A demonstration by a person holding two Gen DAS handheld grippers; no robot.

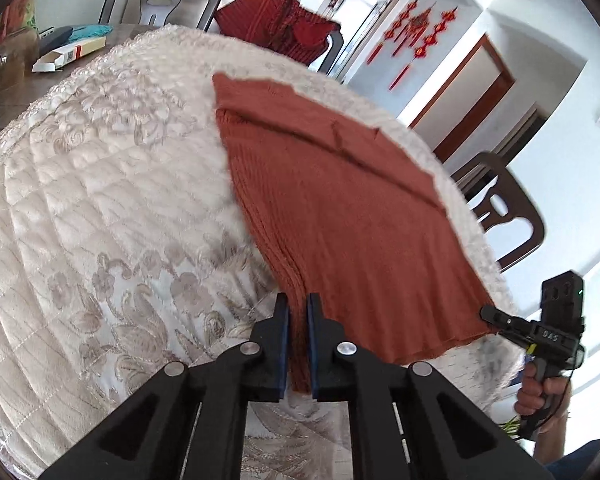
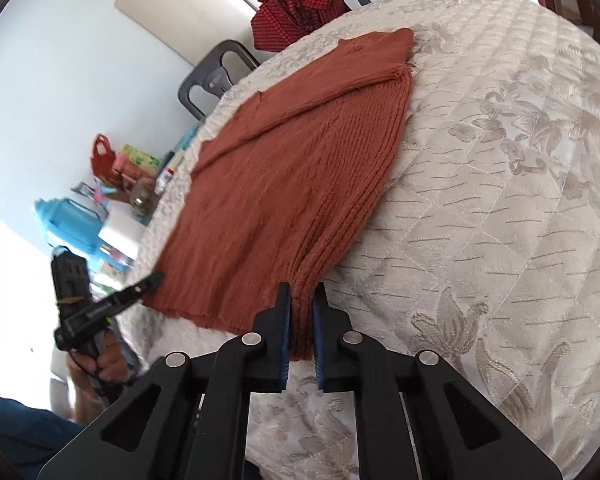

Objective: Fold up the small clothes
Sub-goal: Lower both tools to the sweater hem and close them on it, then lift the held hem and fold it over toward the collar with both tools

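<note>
On the quilted surface [image 1: 80, 200] lay the rust-red knit garment [image 1: 340, 208], spread flat, its near hem at the edge closest to us. We had our left tool [image 1: 298, 340] pinching one near corner of the garment, the blue pads pressed onto bunched knit, and our right tool [image 2: 301, 324] pinching the other near corner likewise. We judged the knit soft, light and stretchy, likely to sag and drape between the two holds, so the hem corners seemed the right places to take it. Beyond the garment's far edge, a dark red checked cloth [image 2: 300, 4] hung over a chair [image 2: 216, 76].
</note>
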